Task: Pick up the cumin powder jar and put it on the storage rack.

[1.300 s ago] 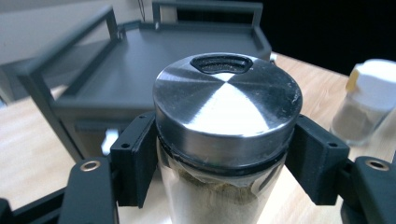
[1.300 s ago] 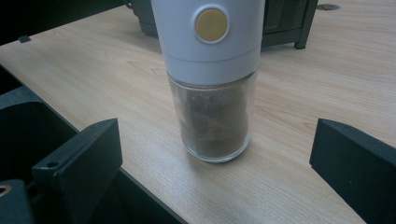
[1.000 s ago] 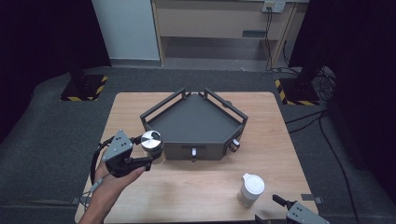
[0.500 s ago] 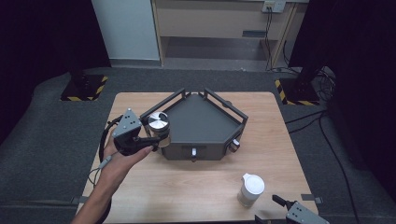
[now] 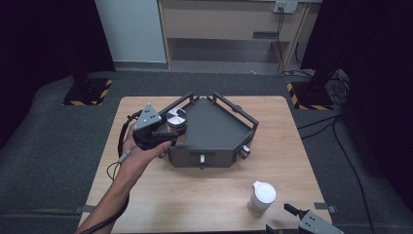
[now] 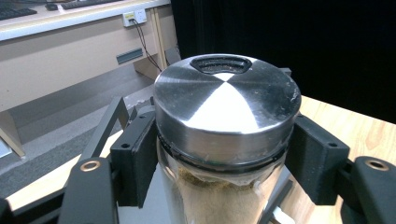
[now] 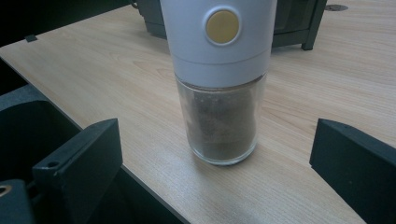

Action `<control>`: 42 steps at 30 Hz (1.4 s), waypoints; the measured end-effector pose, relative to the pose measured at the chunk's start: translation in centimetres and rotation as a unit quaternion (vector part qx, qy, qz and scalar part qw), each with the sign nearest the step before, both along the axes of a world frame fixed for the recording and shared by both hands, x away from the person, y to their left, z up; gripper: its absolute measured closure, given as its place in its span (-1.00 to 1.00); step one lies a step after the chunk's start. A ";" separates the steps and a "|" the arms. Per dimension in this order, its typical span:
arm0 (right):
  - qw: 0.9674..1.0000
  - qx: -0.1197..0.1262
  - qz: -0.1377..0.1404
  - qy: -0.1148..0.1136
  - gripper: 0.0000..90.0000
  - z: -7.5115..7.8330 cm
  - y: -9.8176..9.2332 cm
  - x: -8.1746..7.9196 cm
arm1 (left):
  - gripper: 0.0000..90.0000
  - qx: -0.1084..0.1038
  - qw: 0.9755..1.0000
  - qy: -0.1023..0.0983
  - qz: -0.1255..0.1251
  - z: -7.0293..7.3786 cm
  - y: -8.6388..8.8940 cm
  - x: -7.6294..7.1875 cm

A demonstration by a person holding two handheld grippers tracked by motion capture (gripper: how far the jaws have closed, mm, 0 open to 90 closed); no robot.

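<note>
Spice jar point(image 5: 176, 119), a glass one with a round steel lid, is seen in the high view clamped by the left gripper point(image 5: 168, 130) and held over the left edge of the dark grey tray point(image 5: 214, 127), which sits near the middle of the wooden table point(image 5: 160, 195). The gripper is carried by the left hand point(image 5: 139, 148), with the forearm coming in from the bottom left. A white-capped grinder point(image 5: 261, 198) is seen standing upright near the table's front right corner, well apart from the tray, and the right gripper point(image 5: 287, 219) is placed just beside it at the bottom edge. In the left gripper view, the jar point(image 6: 226, 135) is gripped just under its lid by the 2 black jaws, 1 on each side of the glass; pale brown powder is visible inside, and a dark opening is seen at the lid's far rim. In the right gripper view, the grinder point(image 7: 219, 79) is seen upright on the table between the 2 jaws, which are spread wide and kept clear of its glass; dark grounds are seen inside it, and a round yellow button is set in its white cap.
</note>
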State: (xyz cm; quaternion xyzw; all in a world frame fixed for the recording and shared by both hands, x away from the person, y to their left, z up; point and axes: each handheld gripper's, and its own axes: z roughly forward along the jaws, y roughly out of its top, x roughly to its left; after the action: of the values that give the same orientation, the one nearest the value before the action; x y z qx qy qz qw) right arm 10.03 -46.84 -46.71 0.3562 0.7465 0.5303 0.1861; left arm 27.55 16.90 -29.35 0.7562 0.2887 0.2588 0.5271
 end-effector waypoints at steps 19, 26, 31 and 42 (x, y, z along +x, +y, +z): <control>1.000 -0.001 0.000 0.003 -0.94 -0.1 -0.3 0.1 | -0.32 -0.004 1.000 0.000 0.015 -1.9 -1.1 2.7; 1.000 -0.001 0.000 0.003 -0.94 -0.1 -0.3 0.0 | -0.32 -0.007 1.000 0.001 0.017 -2.2 -1.1 2.9; 1.000 -0.001 0.000 0.003 -0.94 -0.1 -0.3 0.0 | -0.32 -0.008 1.000 0.000 0.024 -2.4 -0.9 2.8; 1.000 -0.001 0.000 0.003 -0.94 0.0 -0.4 -0.1 | -0.32 -0.005 1.000 0.002 0.026 -3.0 -0.9 3.0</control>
State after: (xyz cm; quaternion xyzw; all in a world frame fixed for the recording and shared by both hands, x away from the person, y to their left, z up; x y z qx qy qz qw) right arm 9.97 -47.29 -46.76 0.3578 0.7473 0.5287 0.1844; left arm 30.53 15.99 -32.31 0.7467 0.3105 0.2692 0.5230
